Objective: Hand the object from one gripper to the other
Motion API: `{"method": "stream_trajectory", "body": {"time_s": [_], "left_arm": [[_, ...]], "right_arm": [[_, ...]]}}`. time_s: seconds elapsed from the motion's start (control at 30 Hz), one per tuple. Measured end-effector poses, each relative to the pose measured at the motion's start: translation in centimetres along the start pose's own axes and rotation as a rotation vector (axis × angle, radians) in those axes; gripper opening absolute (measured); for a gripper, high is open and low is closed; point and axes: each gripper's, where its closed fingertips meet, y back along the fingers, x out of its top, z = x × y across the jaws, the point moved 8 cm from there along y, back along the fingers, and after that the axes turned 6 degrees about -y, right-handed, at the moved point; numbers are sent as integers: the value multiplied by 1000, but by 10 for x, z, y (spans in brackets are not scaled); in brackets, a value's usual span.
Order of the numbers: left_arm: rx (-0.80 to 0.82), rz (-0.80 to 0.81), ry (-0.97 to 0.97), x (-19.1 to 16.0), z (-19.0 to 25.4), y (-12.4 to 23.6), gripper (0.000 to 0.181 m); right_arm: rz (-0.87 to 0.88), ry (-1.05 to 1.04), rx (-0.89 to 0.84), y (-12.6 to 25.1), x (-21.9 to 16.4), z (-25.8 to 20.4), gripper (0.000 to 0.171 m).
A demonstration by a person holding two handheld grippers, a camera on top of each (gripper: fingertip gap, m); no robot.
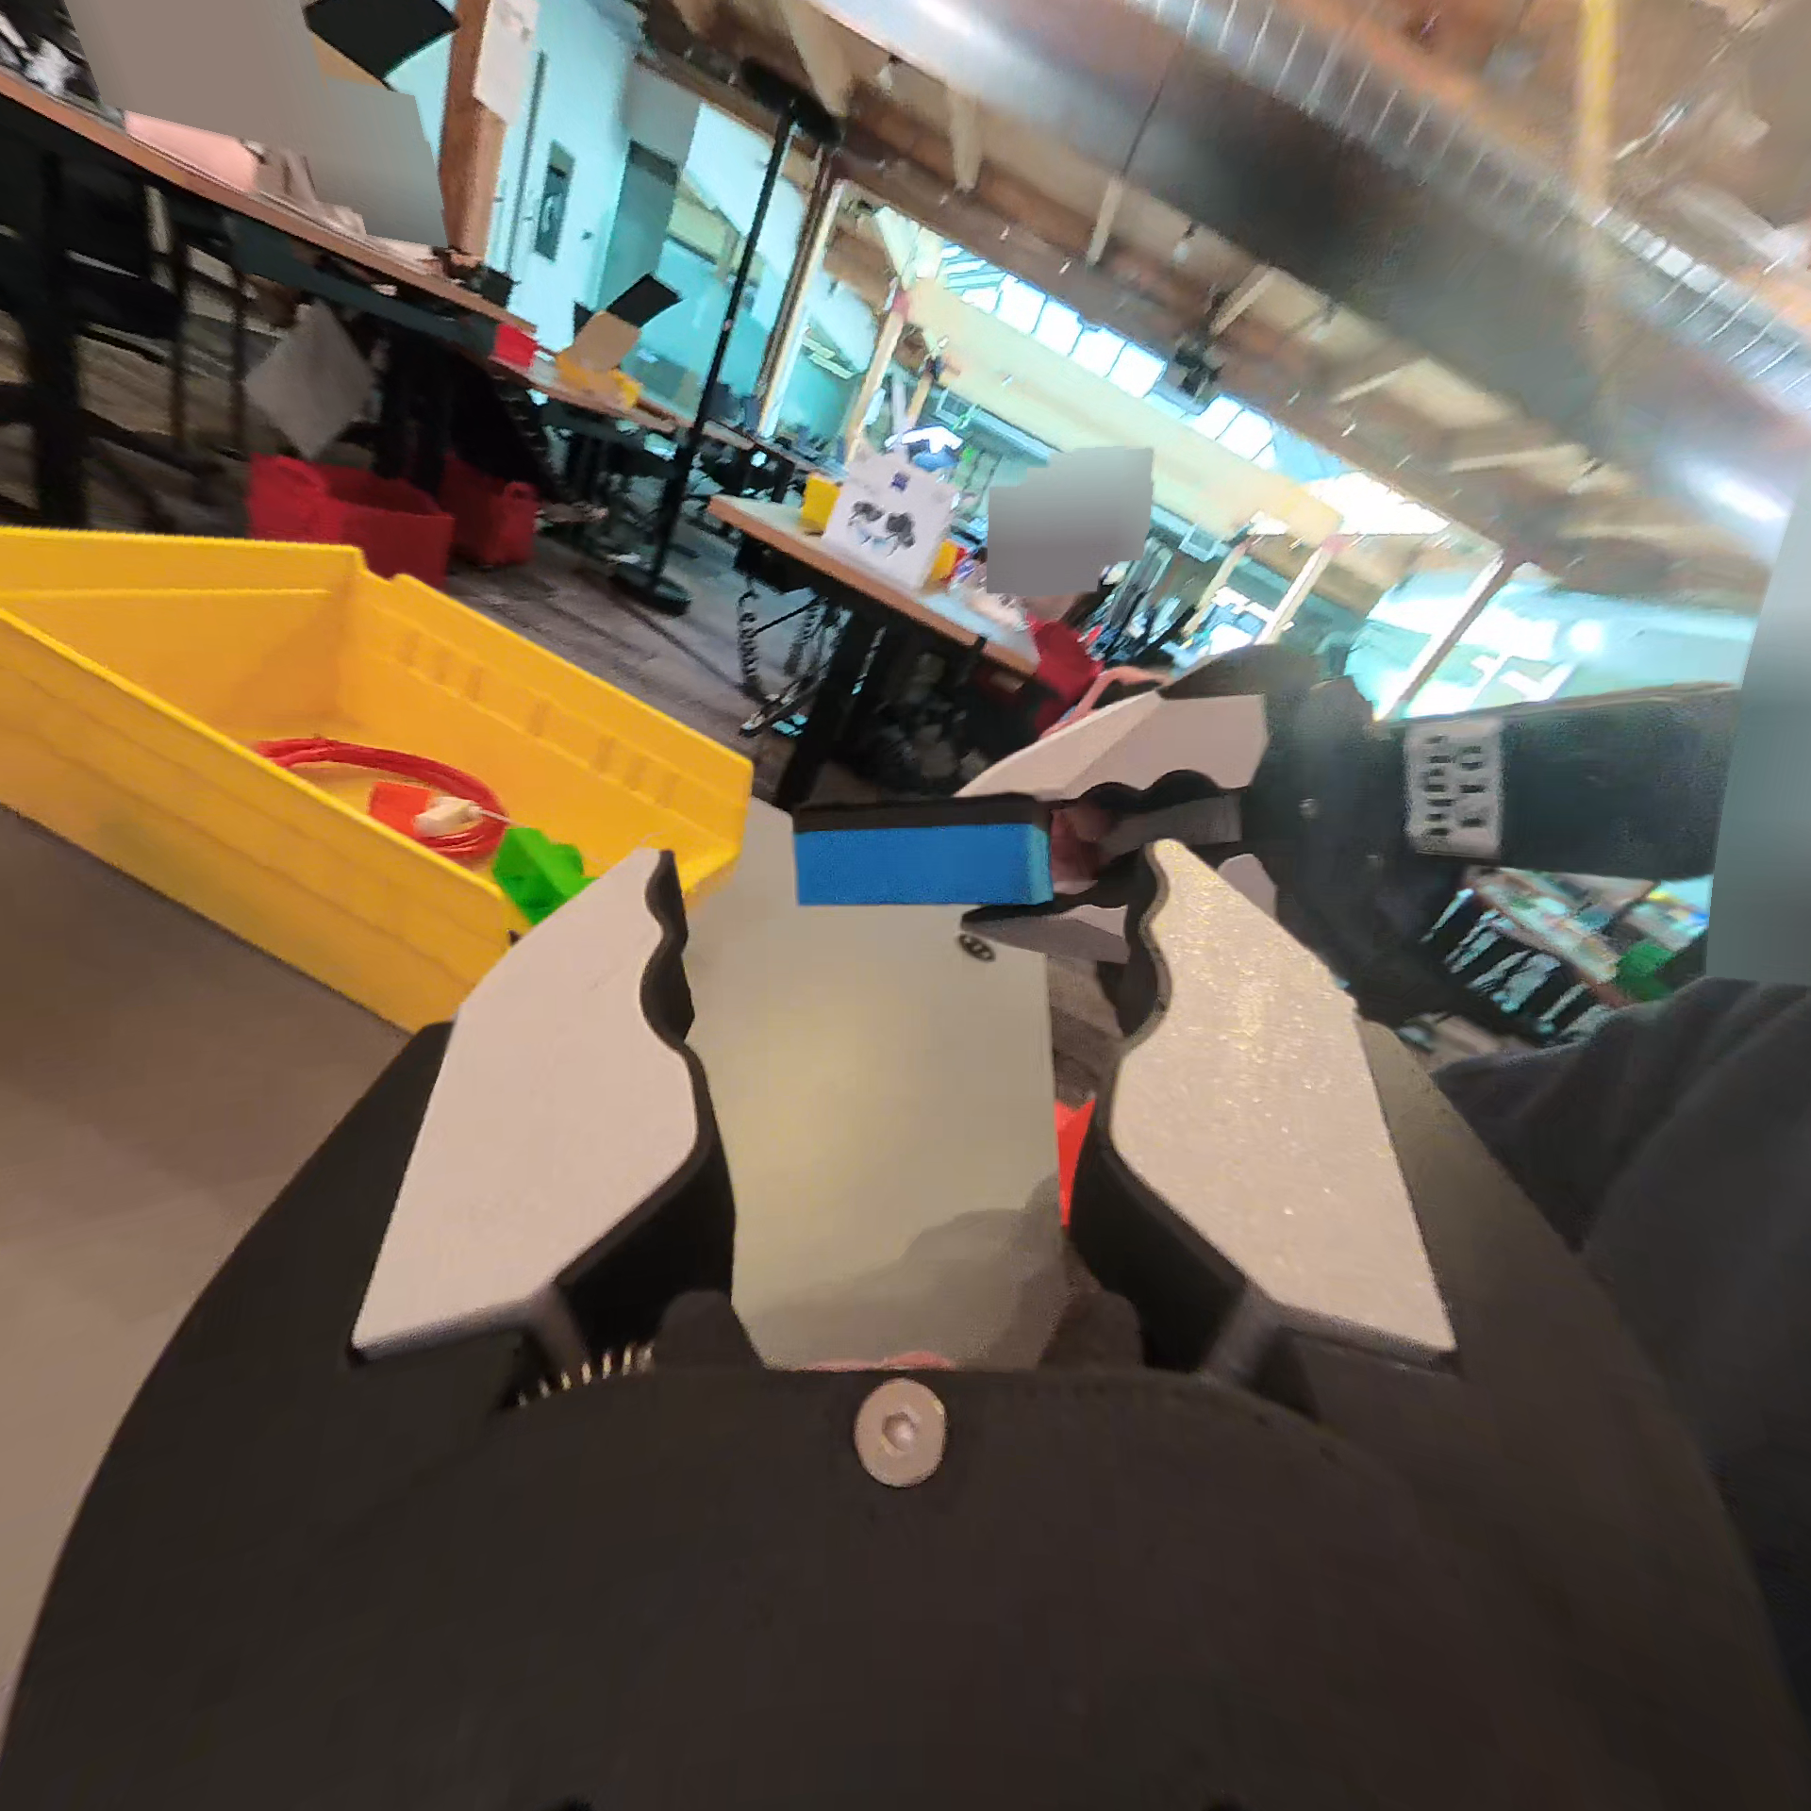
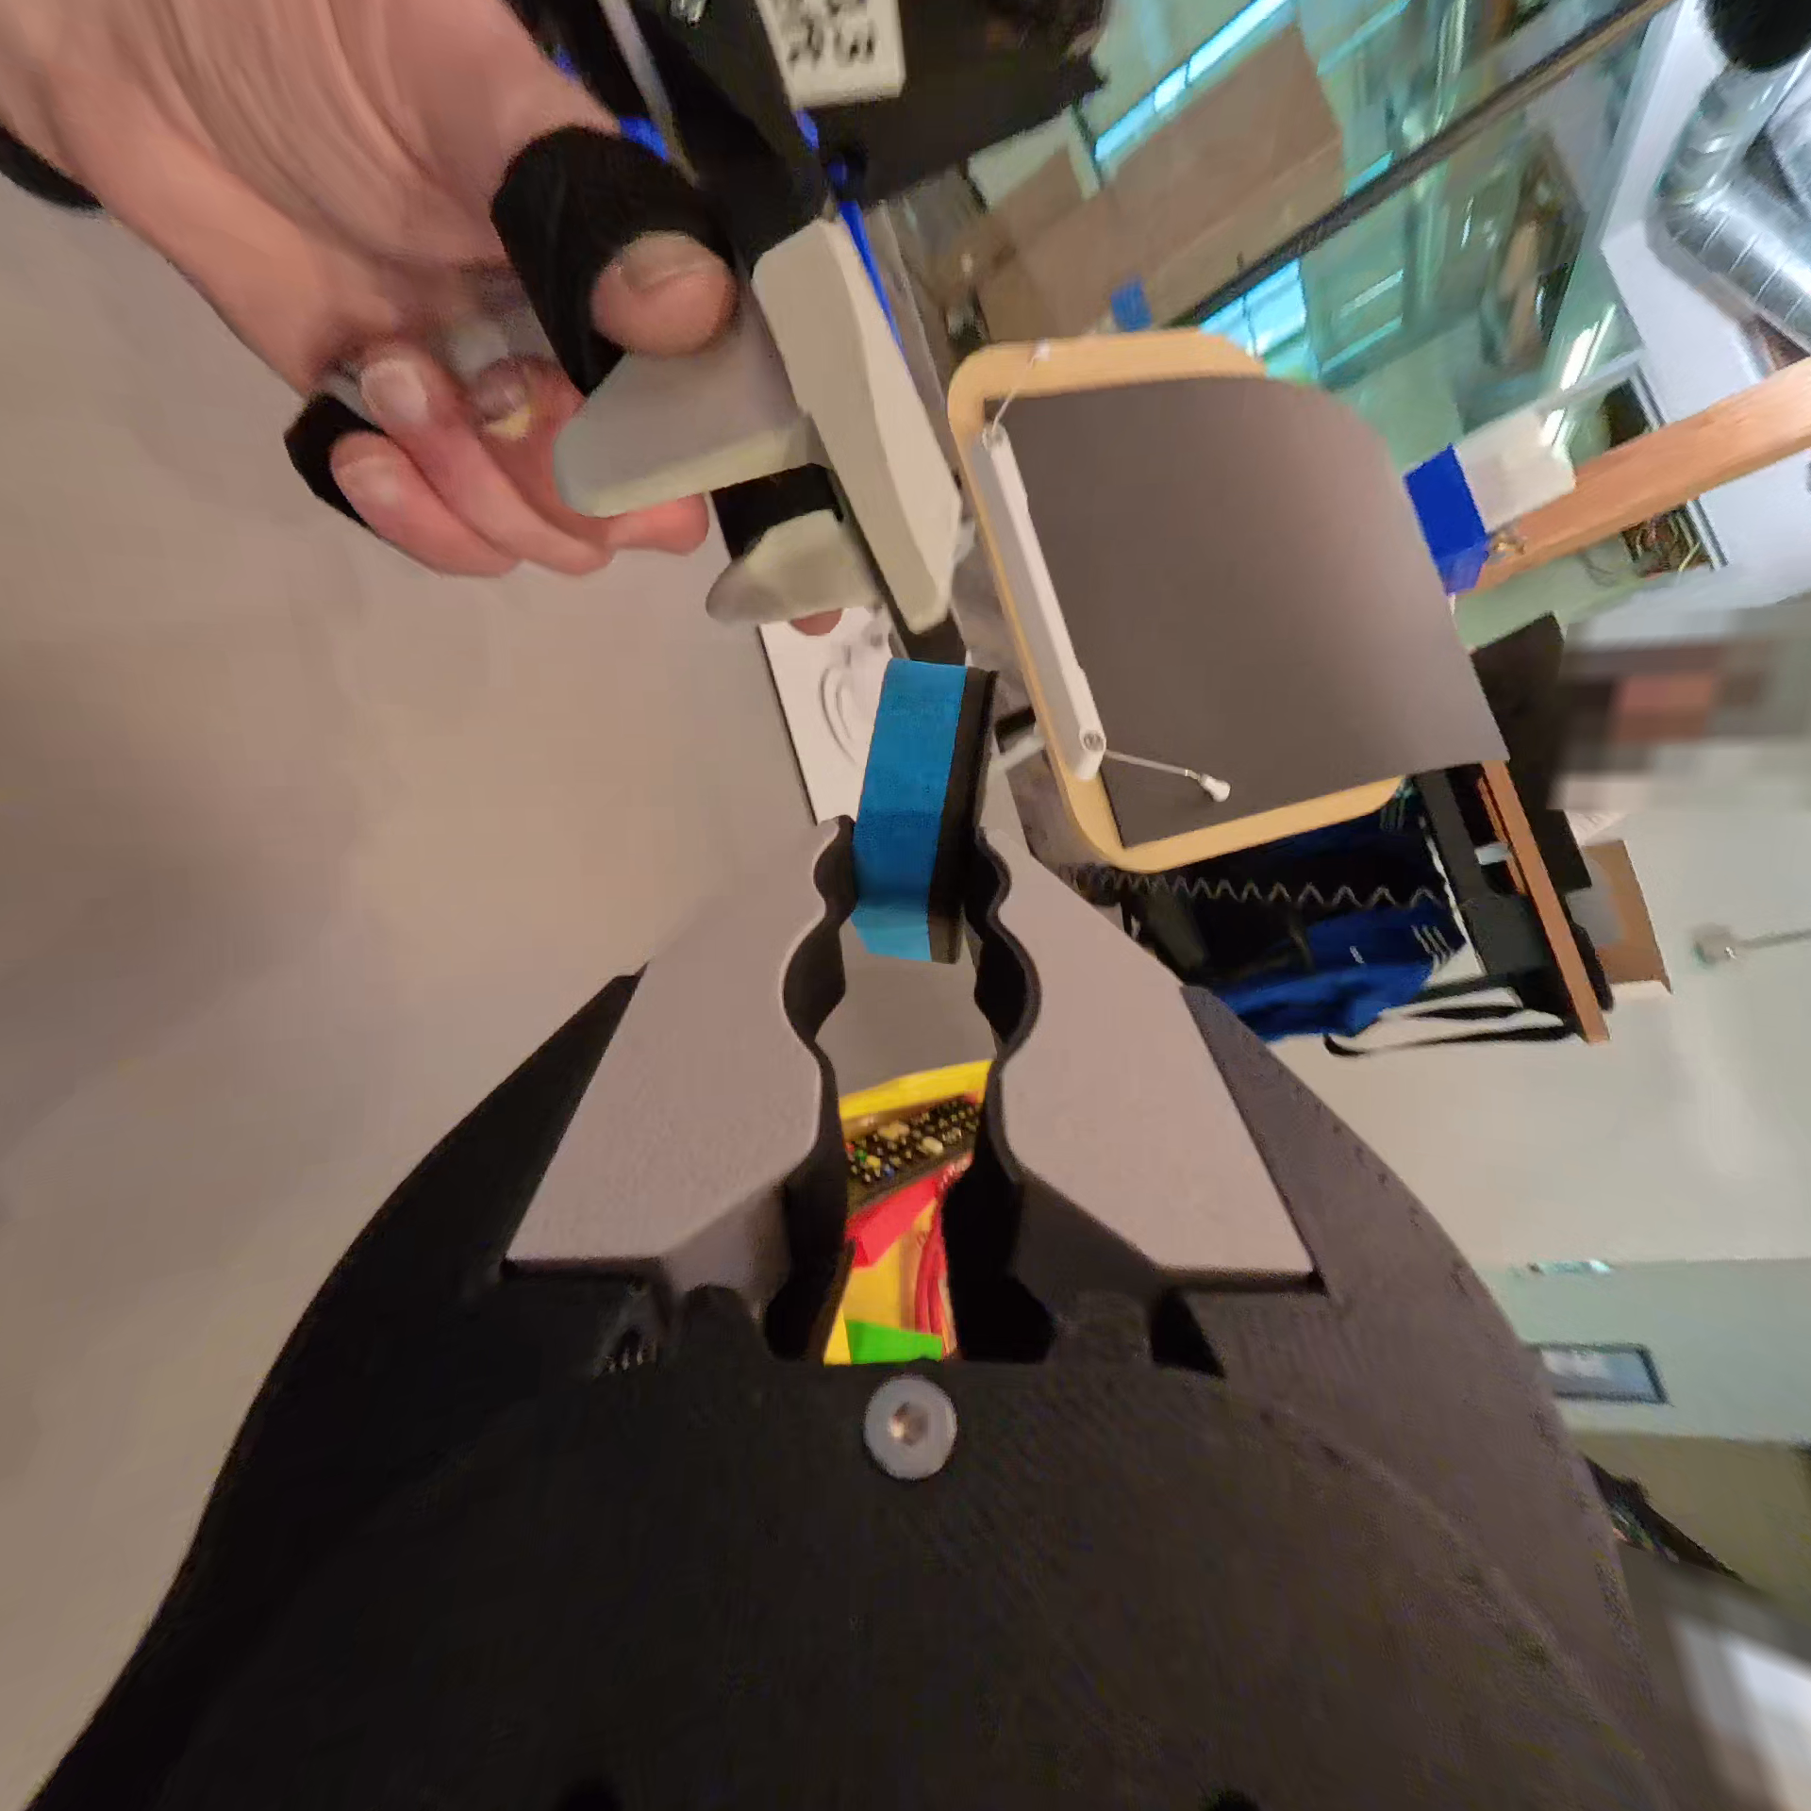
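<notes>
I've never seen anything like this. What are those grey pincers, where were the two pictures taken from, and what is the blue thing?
No robot here: a person holds a hand-operated gripper in each hand, each carrying a camera looking along its two grey fingers. In the left wrist view, the left gripper is open and empty. Beyond it, the right gripper pinches one end of a blue foam block with a black layer. The right wrist view shows that block in its own gripper, with the person's hand working the other one. A yellow bin on the grey table holds red cable and a green piece.
</notes>
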Motion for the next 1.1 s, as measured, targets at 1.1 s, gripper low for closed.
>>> {"method": "stream_trajectory", "body": {"time_s": [1.1], "left_arm": [[50, -88, -79, -12, 4, -11, 66]], "right_arm": [[-94, 98, -154, -13, 21, -20, 22]]}}
